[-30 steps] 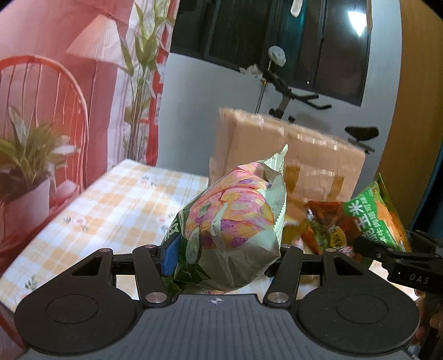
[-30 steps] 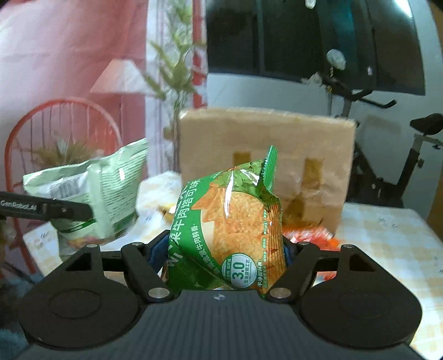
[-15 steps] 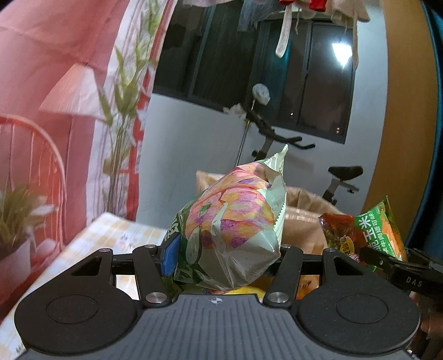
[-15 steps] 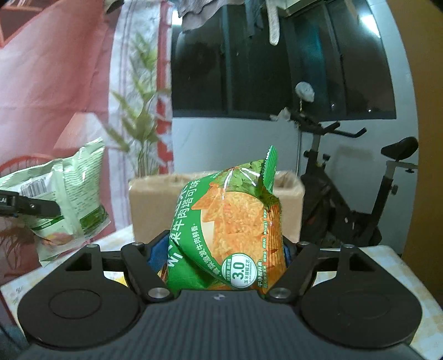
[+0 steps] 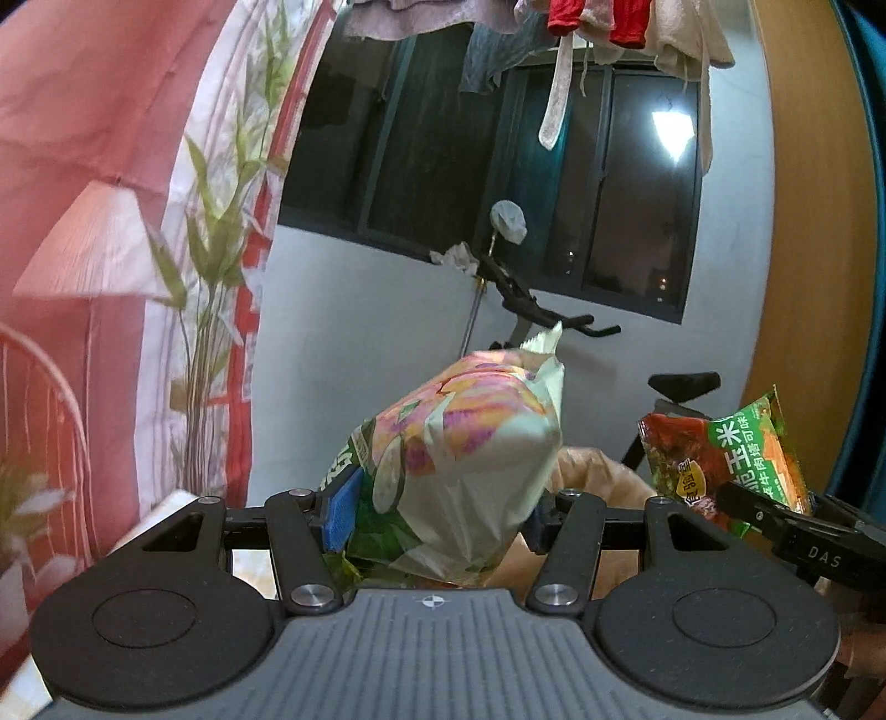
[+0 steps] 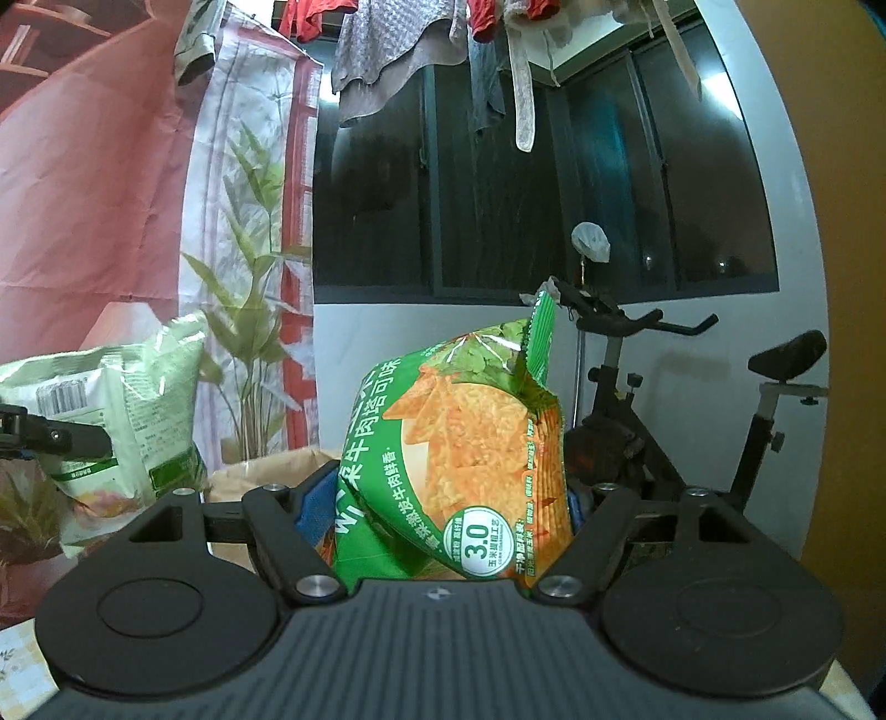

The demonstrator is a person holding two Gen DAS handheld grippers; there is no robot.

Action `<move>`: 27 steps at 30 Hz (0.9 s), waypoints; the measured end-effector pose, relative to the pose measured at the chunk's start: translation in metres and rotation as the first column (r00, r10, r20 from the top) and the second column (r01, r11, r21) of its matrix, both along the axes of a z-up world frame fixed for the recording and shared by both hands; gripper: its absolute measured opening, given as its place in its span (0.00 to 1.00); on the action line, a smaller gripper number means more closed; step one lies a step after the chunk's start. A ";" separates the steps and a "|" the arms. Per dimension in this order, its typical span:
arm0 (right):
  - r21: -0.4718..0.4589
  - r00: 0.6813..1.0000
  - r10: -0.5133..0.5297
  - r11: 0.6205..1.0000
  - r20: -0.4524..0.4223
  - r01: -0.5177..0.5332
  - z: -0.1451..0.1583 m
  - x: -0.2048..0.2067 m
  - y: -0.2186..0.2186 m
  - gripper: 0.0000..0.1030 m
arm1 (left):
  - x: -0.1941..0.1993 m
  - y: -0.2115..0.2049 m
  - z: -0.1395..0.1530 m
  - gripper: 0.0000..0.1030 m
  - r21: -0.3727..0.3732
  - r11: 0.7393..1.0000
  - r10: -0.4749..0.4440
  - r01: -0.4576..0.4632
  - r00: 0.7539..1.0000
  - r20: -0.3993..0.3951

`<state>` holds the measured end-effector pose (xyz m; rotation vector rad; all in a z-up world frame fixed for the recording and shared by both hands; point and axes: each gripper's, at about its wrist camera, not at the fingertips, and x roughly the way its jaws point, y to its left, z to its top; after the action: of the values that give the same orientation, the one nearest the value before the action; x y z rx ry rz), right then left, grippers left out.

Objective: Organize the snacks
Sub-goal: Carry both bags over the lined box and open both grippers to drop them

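Note:
My left gripper (image 5: 437, 523) is shut on a pale green snack bag with pink and orange print (image 5: 459, 459) and holds it high in the air. My right gripper (image 6: 443, 520) is shut on a green corn chip bag (image 6: 465, 459), also raised. Each gripper shows in the other's view: the right one with its green bag (image 5: 736, 465) at the right edge, the left one with its pale bag (image 6: 127, 410) at the left. The rim of a brown cardboard box (image 6: 266, 471) shows low behind both bags, and in the left wrist view (image 5: 598, 476).
An exercise bike (image 6: 664, 399) stands behind the box by a dark window (image 6: 498, 183). Laundry (image 5: 554, 39) hangs overhead. A pink printed backdrop (image 5: 111, 194) fills the left. A corner of the checked tablecloth (image 6: 16, 653) shows at the lower left.
Both grippers have risen and tilted upward with their bags. The box and table have dropped almost out of view, and the window and hanging laundry have come into view.

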<state>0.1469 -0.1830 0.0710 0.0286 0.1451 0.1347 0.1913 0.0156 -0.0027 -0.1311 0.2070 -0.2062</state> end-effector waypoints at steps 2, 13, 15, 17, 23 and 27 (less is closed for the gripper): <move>-0.003 1.000 0.000 1.000 0.009 0.000 0.006 0.012 -0.001 0.73 | 0.006 0.000 0.008 0.57 -0.001 1.000 0.006 -0.006 1.000 0.024; 0.015 1.000 0.001 1.000 -0.022 0.000 0.010 0.069 -0.017 0.73 | 0.052 -0.001 0.042 0.52 -0.036 0.999 0.019 -0.016 0.997 0.070; 0.017 1.000 0.003 1.000 -0.030 -0.002 0.008 0.075 -0.018 0.73 | 0.062 -0.005 0.044 0.52 -0.027 1.000 0.012 -0.010 0.997 0.073; 0.022 0.999 0.004 1.000 -0.042 -0.003 0.006 0.082 -0.020 0.73 | 0.074 -0.011 0.048 0.52 -0.013 1.000 0.004 -0.003 0.997 0.076; 0.034 0.995 0.001 0.999 -0.100 0.002 0.001 0.104 -0.023 0.73 | 0.122 -0.033 0.052 0.53 0.025 0.999 -0.028 0.026 0.998 0.050; 0.027 0.991 -0.003 1.000 -0.131 0.007 -0.003 0.119 -0.022 0.73 | 0.156 -0.056 0.047 0.53 0.110 0.993 -0.038 0.035 0.999 0.022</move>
<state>0.2656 -0.2054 0.0679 0.0652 0.2747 0.1301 0.3472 -0.0409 0.0444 -0.0157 0.1960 -0.2325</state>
